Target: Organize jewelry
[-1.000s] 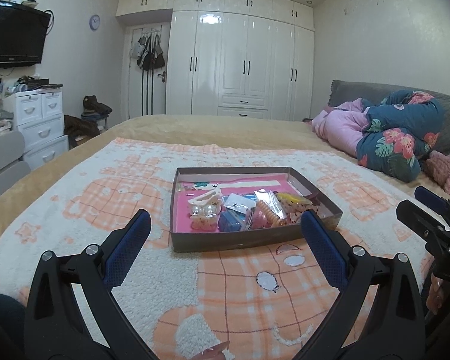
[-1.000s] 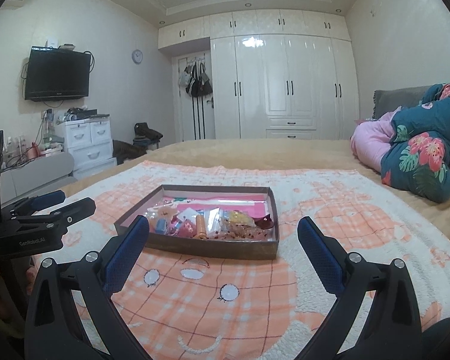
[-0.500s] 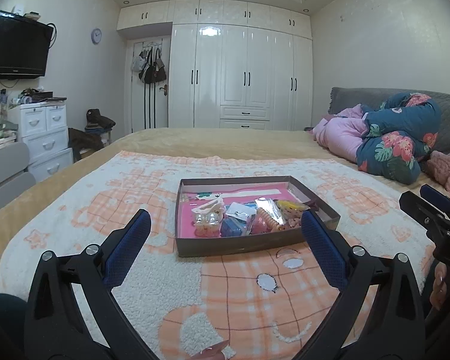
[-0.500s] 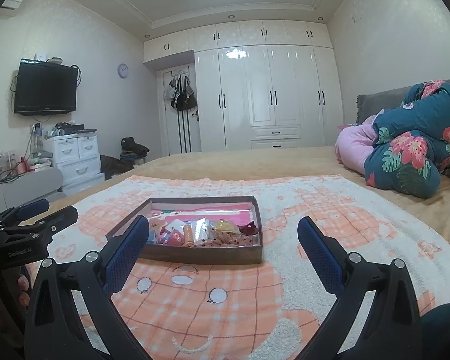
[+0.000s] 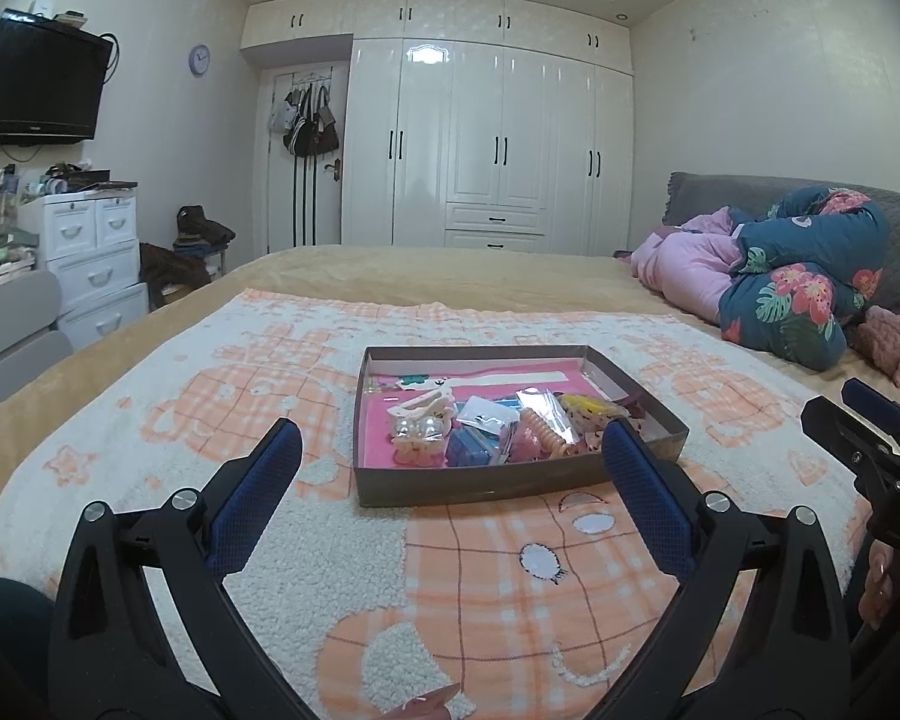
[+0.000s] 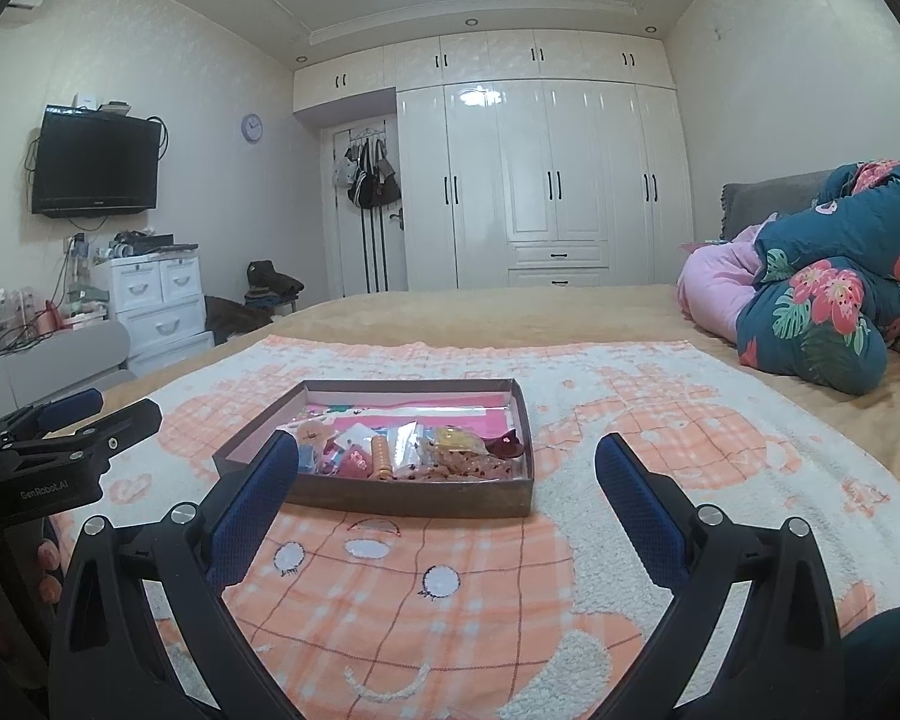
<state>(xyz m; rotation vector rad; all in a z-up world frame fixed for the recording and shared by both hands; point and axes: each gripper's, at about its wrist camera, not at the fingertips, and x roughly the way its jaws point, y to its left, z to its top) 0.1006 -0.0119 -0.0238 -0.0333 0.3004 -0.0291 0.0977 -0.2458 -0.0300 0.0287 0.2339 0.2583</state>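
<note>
Shallow brown cardboard tray (image 5: 486,486) with a pink lining sits on the fluffy white-and-orange checked blanket (image 5: 342,564), roughly mid-bed, its near wall facing both cameras. Inside, crowded toward the near end: a white hair claw clip (image 5: 424,401) at left, a small blue box (image 5: 468,452), clear plastic packets (image 5: 540,408), an orange coiled hair tie (image 5: 545,431), a yellow piece (image 5: 582,403) toward the right. In the right wrist view a dark red piece (image 6: 504,444) lies at the tray's right end. Finer items too jumbled to tell apart.

Left gripper (image 5: 450,462): black frame, blue-padded fingers (image 5: 252,498), spread wide, nothing between them. It hovers above the blanket short of the tray, the tray's near wall showing between the fingertips.

Right gripper (image 6: 447,468): same build, also spread wide and empty, also short of the tray, the tray lying slightly left of centre between its fingers (image 6: 642,510).

Each gripper shows at the edge of the other's view; fingertips of a hand (image 5: 876,582) wrap the right one's handle.

Blanket lies over a tan bedspread (image 5: 450,270). Folded teal floral quilt (image 5: 810,294) and pink bedding (image 5: 684,270) at the right. White wardrobe wall (image 5: 492,144) behind; wall-mounted black television (image 5: 36,84) and white plastic drawer unit (image 5: 90,252) at the left.
</note>
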